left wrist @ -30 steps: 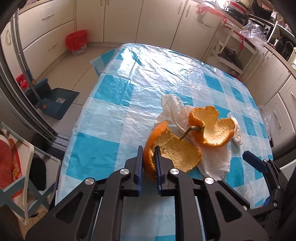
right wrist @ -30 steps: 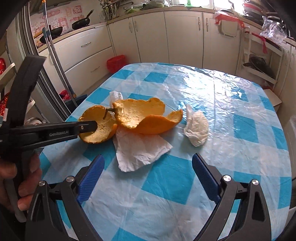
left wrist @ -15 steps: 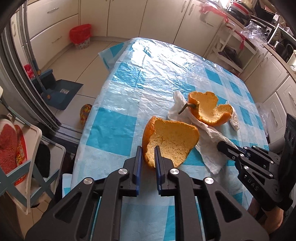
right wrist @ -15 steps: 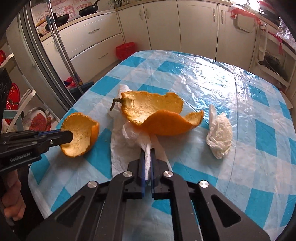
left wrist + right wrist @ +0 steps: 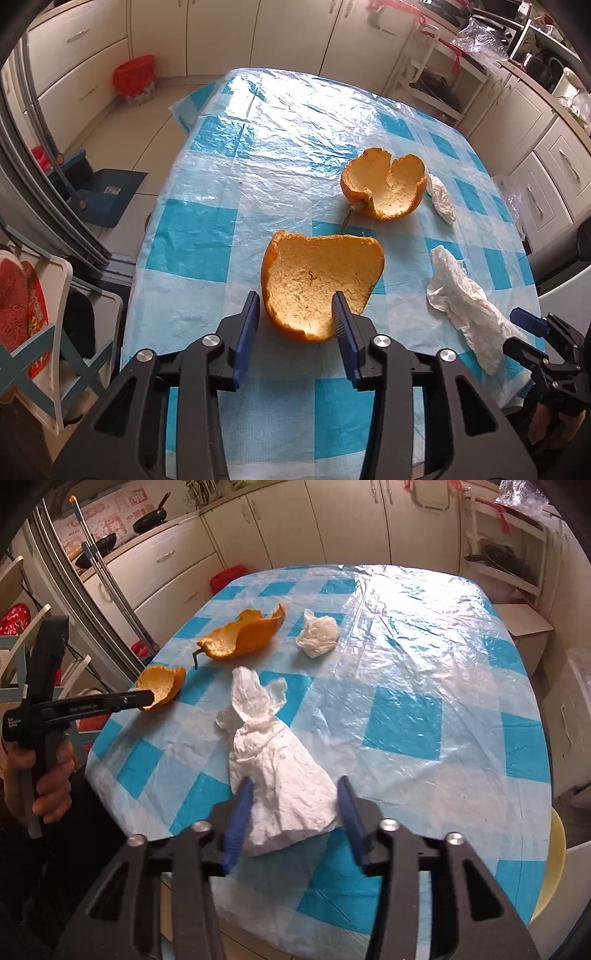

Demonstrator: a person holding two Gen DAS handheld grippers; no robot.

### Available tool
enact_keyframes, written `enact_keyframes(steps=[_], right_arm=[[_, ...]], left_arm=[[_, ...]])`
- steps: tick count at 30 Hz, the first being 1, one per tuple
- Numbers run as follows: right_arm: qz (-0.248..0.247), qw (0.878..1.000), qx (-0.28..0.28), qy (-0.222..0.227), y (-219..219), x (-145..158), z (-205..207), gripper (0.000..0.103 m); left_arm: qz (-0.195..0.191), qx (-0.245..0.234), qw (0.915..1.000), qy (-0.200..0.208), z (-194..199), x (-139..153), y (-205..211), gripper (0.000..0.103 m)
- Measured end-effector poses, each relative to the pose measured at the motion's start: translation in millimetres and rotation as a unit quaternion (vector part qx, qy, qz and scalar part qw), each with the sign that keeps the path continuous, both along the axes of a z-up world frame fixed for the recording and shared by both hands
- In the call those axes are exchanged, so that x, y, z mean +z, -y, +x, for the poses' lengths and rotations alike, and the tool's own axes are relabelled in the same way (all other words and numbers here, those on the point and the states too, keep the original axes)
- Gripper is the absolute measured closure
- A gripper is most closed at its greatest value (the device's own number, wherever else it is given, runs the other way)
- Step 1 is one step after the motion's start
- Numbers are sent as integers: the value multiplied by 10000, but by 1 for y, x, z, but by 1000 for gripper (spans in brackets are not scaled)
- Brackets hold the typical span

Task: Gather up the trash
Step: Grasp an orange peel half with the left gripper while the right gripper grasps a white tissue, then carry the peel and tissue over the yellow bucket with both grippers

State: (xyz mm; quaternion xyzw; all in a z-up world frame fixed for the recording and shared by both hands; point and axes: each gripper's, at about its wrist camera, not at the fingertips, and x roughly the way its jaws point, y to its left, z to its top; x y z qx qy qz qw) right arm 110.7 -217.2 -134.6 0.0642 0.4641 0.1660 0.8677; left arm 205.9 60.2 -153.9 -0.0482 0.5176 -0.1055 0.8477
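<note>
A cupped orange peel (image 5: pixel 317 284) lies near the table's left edge, between the fingers of my left gripper (image 5: pixel 295 314). Its jaws are opening and the left pad stands off the peel. A flat white tissue (image 5: pixel 273 753) lies on the cloth between the fingers of my right gripper (image 5: pixel 293 801). Those jaws are opening too and have let go of it. Farther back sit a second peel with a stem (image 5: pixel 243 638) and a crumpled tissue (image 5: pixel 319 635). The left gripper (image 5: pixel 147 699) also shows in the right wrist view, at the near peel (image 5: pixel 162 686).
The table (image 5: pixel 258 147) wears a blue-and-white checked plastic cloth. A red-lined bin (image 5: pixel 135 79) and a dustpan (image 5: pixel 107 195) stand on the floor to the left. A cardboard box (image 5: pixel 528 627) and a yellow chair (image 5: pixel 554 867) are on the right. A hand (image 5: pixel 51 786) holds the left gripper.
The left gripper dragged its peel toward the table's edge, then opened. The right gripper shut on the tissue, pulled it out from under the far peel, then opened.
</note>
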Motion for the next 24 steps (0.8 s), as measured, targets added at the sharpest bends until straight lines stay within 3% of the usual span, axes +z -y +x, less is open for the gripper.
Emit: enact_keyframes(steps=[3,7,8,9,10,11,14,18,24], right_arm=[[-218,9992,248,224,-21,4,0,40],[-783,9957,392,303,-48,-6,8,39],[-845,9953,384,277,-49,-11,10,42],[-825,9956,369,230,-49,-14,12,53],[-821,9959,303,222,-46,-17,13,59],[-820,9960,246,239,-42,-17,13,69],[-487,9988,77,66,-23,-17,17,97],[-102,9998,-133,82,-1,-5,9,97],[-37,9984,-301,475,28,29,-14,97]], left_arm=[[107,60,9999,24,3,-2,2,61],[252,134,9995,108,7,-3,4,61],[253,134,9995,109,7,-3,5,61],[228,120,9996,124,8,-3,5,66],[203,89,9997,127,8,-3,7,80],[210,59,9997,116,7,-4,8,85],[221,-22,9996,186,1,-1,16,91],[274,-109,9986,433,-13,15,28,93],[378,-349,9939,971,-43,51,60,93]])
